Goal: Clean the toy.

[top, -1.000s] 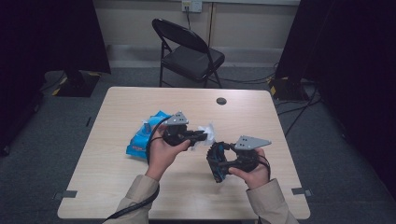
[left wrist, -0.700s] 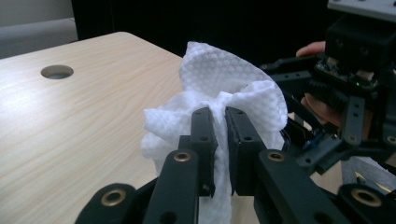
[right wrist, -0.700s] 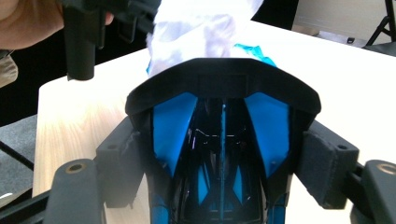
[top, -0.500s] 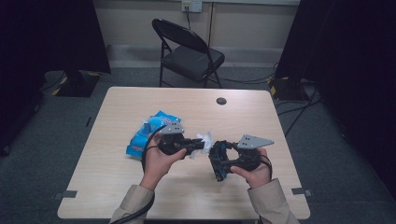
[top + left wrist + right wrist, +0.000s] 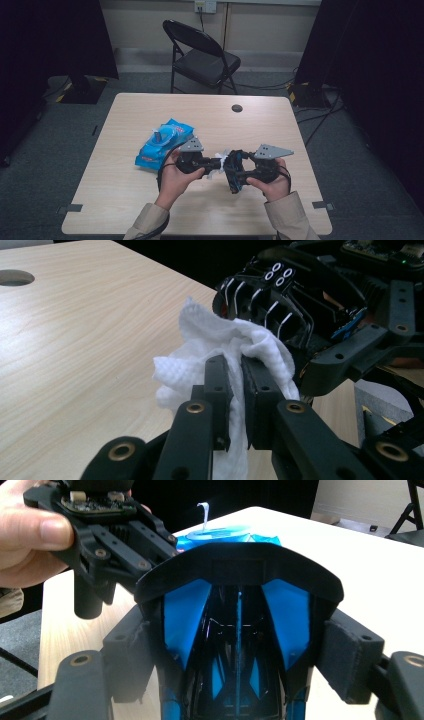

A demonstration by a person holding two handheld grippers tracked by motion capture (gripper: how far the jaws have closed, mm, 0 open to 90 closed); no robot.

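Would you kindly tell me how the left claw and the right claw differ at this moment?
The left claw is nearly shut, pinching a crumpled white wipe; the right claw stands wide, gripping a glossy black-and-blue object. Both are hand-held above the table, facing each other.

Your white wipe (image 5: 225,352) is a crumpled, textured wad, bunched up above the table and pressed against the black-and-blue object (image 5: 237,630). That object is glossy black with bright blue panels under a curved black top bar, and it sits upright just past the wipe. In the high view the wipe (image 5: 221,161) shows as a small white tuft right beside it.
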